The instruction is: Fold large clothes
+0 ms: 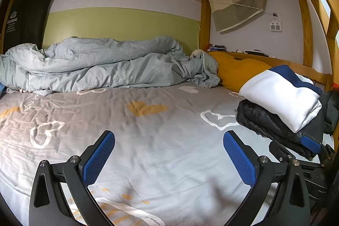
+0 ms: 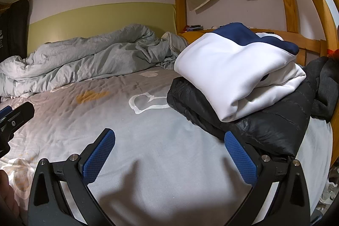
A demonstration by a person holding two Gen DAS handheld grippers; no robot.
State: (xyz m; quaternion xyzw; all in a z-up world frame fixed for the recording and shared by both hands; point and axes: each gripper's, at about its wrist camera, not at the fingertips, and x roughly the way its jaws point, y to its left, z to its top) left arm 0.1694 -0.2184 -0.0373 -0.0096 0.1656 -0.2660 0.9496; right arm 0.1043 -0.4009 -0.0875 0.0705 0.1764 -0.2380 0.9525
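A folded white and navy garment (image 2: 237,73) lies on top of a folded black puffer jacket (image 2: 260,124) at the right side of the bed; the pile also shows in the left wrist view, the white and navy garment (image 1: 281,96) above the black jacket (image 1: 269,126). My left gripper (image 1: 169,151) is open and empty above the grey sheet (image 1: 148,130). My right gripper (image 2: 169,151) is open and empty, its right finger close to the jacket's edge. The right gripper (image 1: 300,154) also shows in the left wrist view, beside the pile.
A crumpled pale blue duvet (image 1: 95,65) lies along the back wall. A mustard pillow (image 1: 237,71) sits at the back right. A dark grey garment (image 2: 324,88) lies by the wooden bed rail (image 2: 307,43). The left gripper's body (image 2: 14,118) shows at the left edge.
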